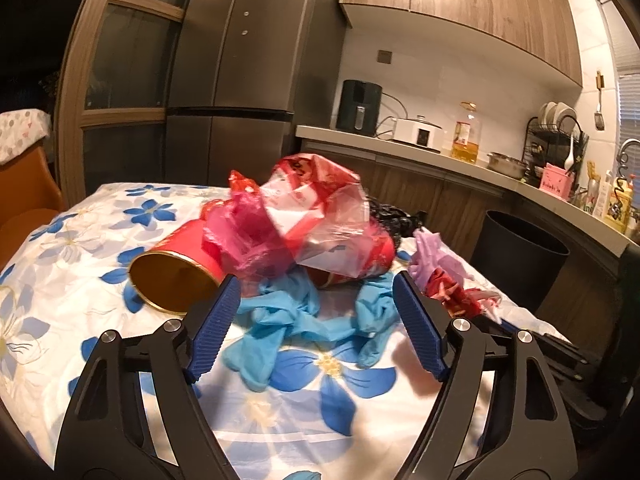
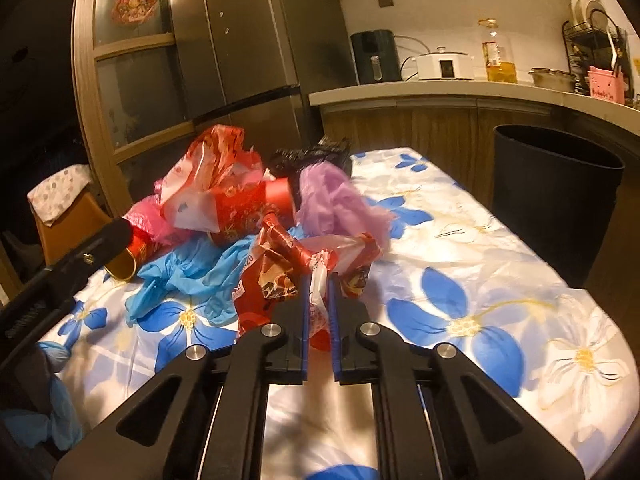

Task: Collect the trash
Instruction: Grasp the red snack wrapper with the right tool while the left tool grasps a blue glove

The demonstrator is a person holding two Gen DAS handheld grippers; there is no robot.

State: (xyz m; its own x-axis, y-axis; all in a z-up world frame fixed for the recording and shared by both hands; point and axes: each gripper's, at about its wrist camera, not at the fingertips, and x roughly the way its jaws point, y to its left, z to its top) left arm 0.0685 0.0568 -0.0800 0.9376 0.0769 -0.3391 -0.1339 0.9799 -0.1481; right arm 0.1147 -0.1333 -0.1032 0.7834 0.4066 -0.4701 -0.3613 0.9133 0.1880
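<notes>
A trash pile lies on the flowered tablecloth [image 1: 280,412]: a red tube with a gold inside [image 1: 172,276] on its side, red and clear plastic bags [image 1: 312,208], blue gloves [image 1: 288,320], a purple glove [image 1: 432,256] and a black bag [image 1: 392,216]. My left gripper [image 1: 316,292] is open just above the blue gloves. My right gripper [image 2: 320,280] is shut on a red printed wrapper [image 2: 276,280] at the pile's near edge. The purple glove [image 2: 336,196] and blue gloves [image 2: 196,268] lie behind it.
A black trash bin [image 2: 556,200] stands on the floor beside the table's right side, also in the left wrist view [image 1: 520,256]. A kitchen counter [image 2: 440,90] with appliances runs behind. An orange chair [image 2: 68,224] stands at the left.
</notes>
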